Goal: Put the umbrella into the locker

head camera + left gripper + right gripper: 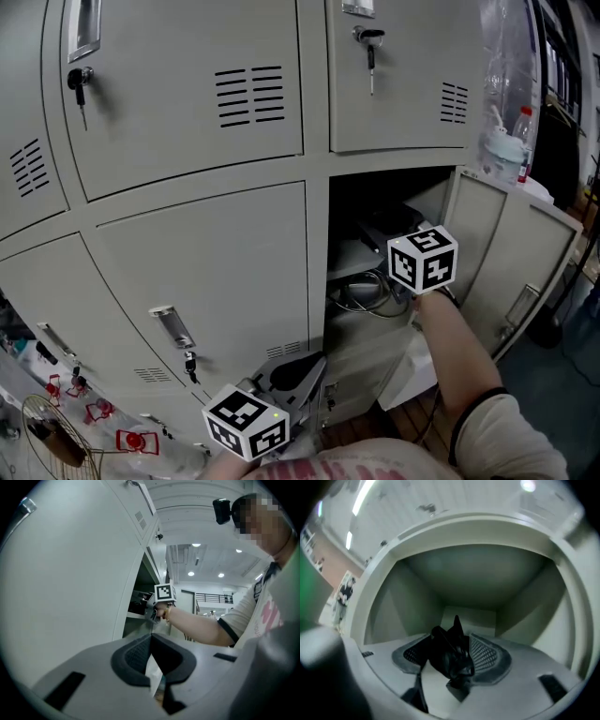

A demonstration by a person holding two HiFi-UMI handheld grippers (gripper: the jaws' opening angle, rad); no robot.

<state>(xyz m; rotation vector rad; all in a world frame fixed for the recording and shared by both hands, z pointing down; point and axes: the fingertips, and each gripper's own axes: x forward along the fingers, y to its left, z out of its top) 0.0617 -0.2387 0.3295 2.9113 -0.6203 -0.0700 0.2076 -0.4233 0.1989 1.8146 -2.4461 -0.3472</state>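
The right tool (449, 643) is reaching level into the open lower locker (478, 573), with the person's bare forearm (457, 349) stretching in from the bottom edge of the head view. Its jaws are standing fairly wide, and they are gripping the black umbrella (453, 657). The crumpled dark fabric is filling the gap between the two ribbed pads and a pointed tip is sticking up above them. So the umbrella is sitting inside the mouth of the locker, held in the air with the back wall beyond it. The locker's door (506, 251) is hanging open to the right. A loop of cables (364, 292) is lying on the shelf just left of the tool's marker cube. The left tool (150, 638) is hovering low in front of the closed lockers. It is pointing level, with its jaws closed tip to tip and nothing between them. A key (79, 90) is hanging in the lock of an upper door.
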